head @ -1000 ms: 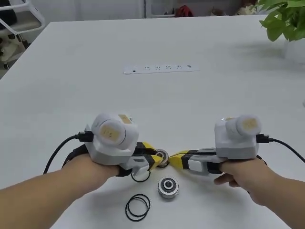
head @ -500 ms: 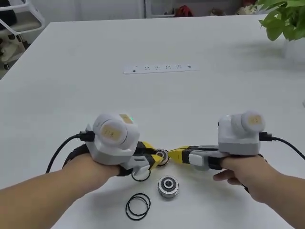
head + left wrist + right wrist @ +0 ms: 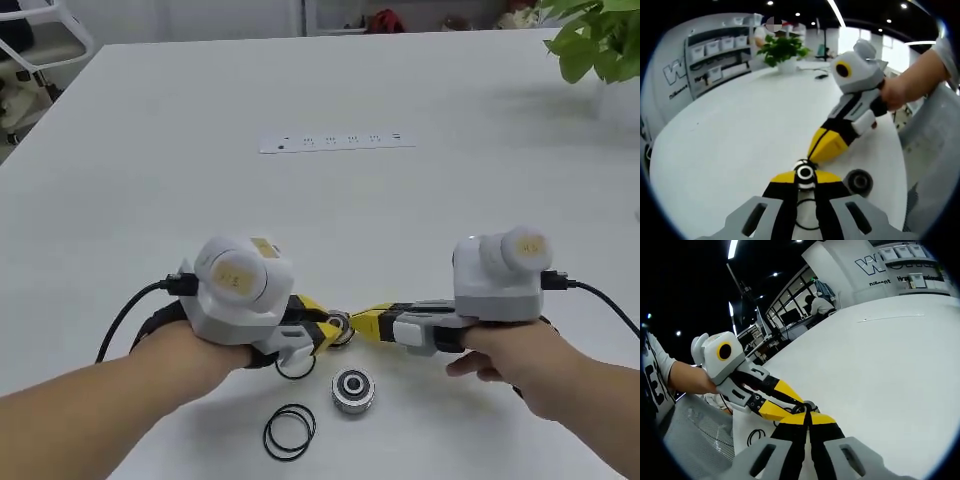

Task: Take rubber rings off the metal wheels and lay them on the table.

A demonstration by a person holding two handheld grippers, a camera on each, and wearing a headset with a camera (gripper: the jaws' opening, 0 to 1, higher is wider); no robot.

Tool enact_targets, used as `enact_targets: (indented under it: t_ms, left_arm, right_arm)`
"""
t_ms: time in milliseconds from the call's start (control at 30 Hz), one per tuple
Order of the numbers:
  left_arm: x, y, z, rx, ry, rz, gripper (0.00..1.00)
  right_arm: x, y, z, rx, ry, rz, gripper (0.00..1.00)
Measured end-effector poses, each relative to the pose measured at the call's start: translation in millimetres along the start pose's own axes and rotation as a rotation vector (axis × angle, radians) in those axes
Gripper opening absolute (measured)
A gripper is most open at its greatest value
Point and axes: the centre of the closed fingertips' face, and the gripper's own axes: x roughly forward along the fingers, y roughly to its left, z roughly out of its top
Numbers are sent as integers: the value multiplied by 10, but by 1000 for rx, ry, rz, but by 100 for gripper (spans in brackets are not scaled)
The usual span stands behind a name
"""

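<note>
Step in hand: stripping a ring from the wheel held between the two grippers.

The left gripper [image 3: 318,333] is clamping a small round silver metal wheel [image 3: 805,172] between its yellow tips, jaws closed down to the wheel's width, and holding it just above the white table [image 3: 330,220]. The right gripper [image 3: 808,419] is meeting it head-on. Its jaws are lying together with barely a slit between them, tips touching the wheel's rim. I cannot tell whether rubber is pinched in that slit.

The held wheel is showing a pale hub inside a dark outer band, which I am reading as a rubber ring seated in its groove.

Two thin black rubber rings [image 3: 289,432] are lying overlapped on the table near the person. One more black loop [image 3: 295,368] is sitting under the left gripper. A second metal wheel [image 3: 353,390] is resting flat on the table just beside them. Its rim is dark as well, and I cannot tell whether that is rubber.

Next move, as a judgement: the right tips are needing a bite under the band, then a pull away from the wheel while the left gripper is holding firm. The ring is likely to stretch and may snap back or slip free.
</note>
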Motion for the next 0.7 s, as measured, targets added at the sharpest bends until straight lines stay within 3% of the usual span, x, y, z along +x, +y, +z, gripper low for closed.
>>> enact_targets:
  t_ms: [367, 400, 433, 700]
  left_arm:
    - [1, -2, 1, -5, -3, 2, 12]
    - [2, -4, 2, -5, -3, 1, 12]
    - [2, -4, 1, -5, -2, 2, 12]
    - [11, 0, 5, 1, -12, 1, 12]
  right_arm:
    - [46, 91, 4, 2, -1, 36, 0]
    - [53, 185, 21, 23, -12, 83, 0]
    - [58, 173, 58, 18, -30, 78, 0]
    - [44, 97, 10, 19, -12, 50, 0]
